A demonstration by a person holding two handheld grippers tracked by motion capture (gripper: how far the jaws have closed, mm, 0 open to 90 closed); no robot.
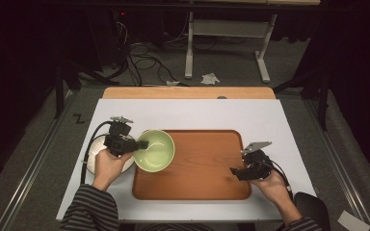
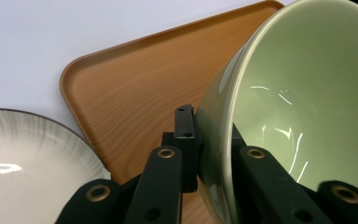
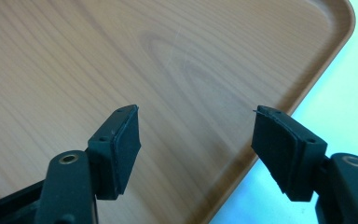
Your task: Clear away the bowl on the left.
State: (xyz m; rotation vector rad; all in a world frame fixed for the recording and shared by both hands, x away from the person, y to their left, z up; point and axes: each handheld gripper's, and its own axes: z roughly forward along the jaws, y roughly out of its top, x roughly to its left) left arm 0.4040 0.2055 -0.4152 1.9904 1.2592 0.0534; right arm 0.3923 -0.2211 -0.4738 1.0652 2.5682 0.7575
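Bowl (image 1: pixel 155 150) looks glazed, slick and breakable, so left gripper (image 1: pixel 136 145) pinching its near-left rim seems right; right gripper (image 1: pixel 237 172) hovers wide open.

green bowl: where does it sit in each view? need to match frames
High view: green bowl left of centre, over the wooden tray's left edge, rim pinched by the left gripper.
Left gripper view: green bowl at right, rim between the jaws.
Right gripper view: not in it; bare tray beyond open jaws.
Shared landmark: the wooden tray.
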